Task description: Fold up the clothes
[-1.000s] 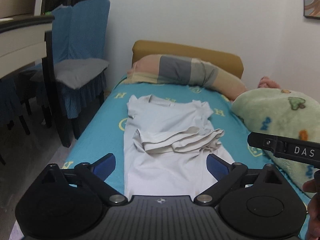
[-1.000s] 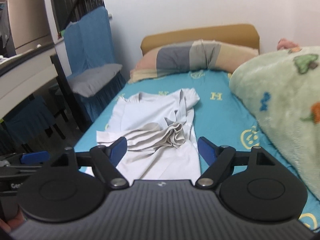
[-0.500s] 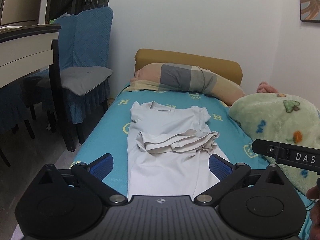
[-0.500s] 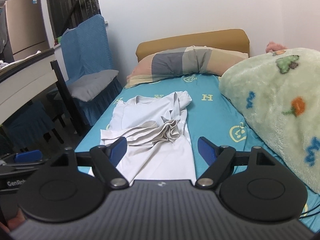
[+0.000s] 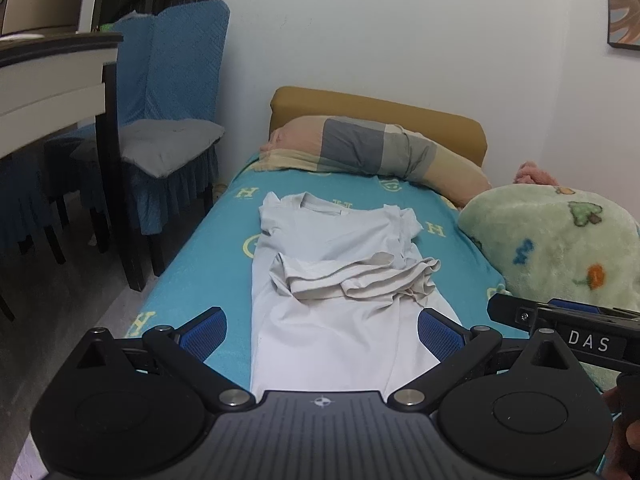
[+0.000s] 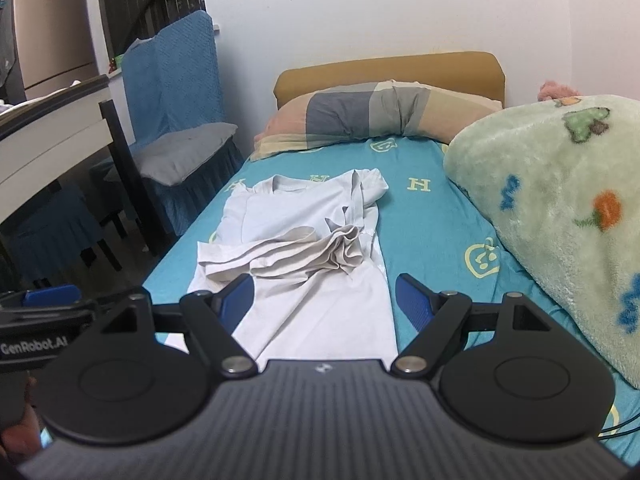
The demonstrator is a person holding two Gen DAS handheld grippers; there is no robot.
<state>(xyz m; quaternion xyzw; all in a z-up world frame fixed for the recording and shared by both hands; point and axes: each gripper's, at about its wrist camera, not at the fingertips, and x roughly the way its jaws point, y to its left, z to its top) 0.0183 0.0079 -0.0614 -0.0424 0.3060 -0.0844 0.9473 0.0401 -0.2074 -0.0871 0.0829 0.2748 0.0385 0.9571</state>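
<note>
Turquoise bedding (image 5: 208, 256) is covering a narrow bed that is running away toward a striped pillow (image 5: 376, 152) and a mustard headboard (image 6: 388, 72), with a blue-covered chair (image 5: 168, 120) standing at the left and a green fleece blanket (image 6: 560, 208) heaped along the right. A pale grey T-shirt (image 5: 336, 320) is lying lengthwise down the middle of the sheet, collar at the far end, hem near the cameras; both sleeves are lying turned inward, bunching into a creased band across the chest, which is narrowing the garment into a long strip, probably so it can be doubled lengthwise. The left gripper (image 5: 322, 330) is hovering over the near hem with its jaws spread wide, holding nothing. The right gripper (image 6: 324, 300) is hanging likewise, wide apart and empty, above the lower body of the shirt.
</note>
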